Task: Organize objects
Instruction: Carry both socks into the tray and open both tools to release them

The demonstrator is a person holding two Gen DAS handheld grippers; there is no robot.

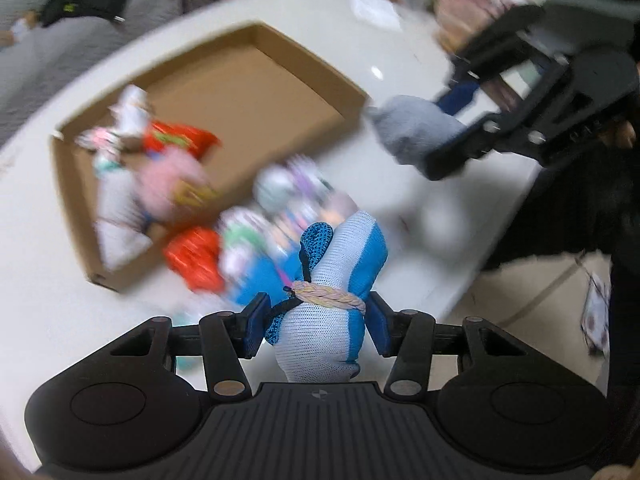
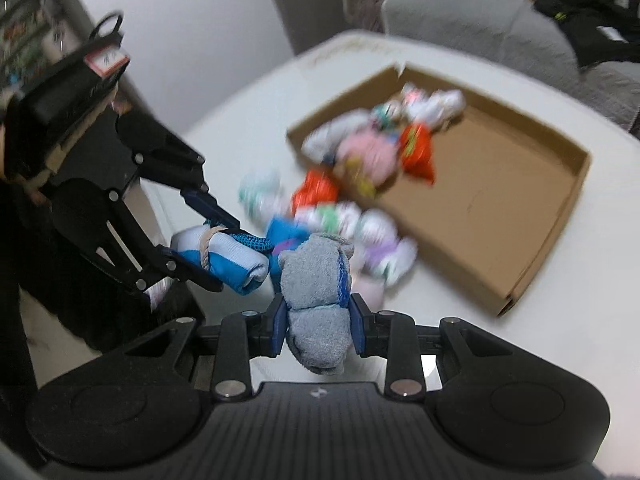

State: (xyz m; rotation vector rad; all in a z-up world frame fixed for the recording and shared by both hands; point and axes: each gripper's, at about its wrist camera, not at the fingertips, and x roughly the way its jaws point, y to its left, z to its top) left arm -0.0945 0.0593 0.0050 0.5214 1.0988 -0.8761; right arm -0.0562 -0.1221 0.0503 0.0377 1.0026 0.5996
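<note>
Two sock bundles gripped above white table point(image 2: 248, 120), beside shallow brown cardboard tray point(image 2: 560, 216).

Left gripper point(image 1: 316, 320) clamped on blue-and-white rolled sock bundle point(image 1: 340, 264) tied with a braided band; right gripper point(image 2: 318, 320) squeezed nearly shut on grey fuzzy rolled sock bundle point(image 2: 316, 280). Blurred pile of colourful sock bundles point(image 1: 256, 248) partly inside tray, partly on table just beside it.

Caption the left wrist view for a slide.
Left gripper holds a blue-white sock roll; right gripper holds a grey roll beside the cardboard tray.
</note>
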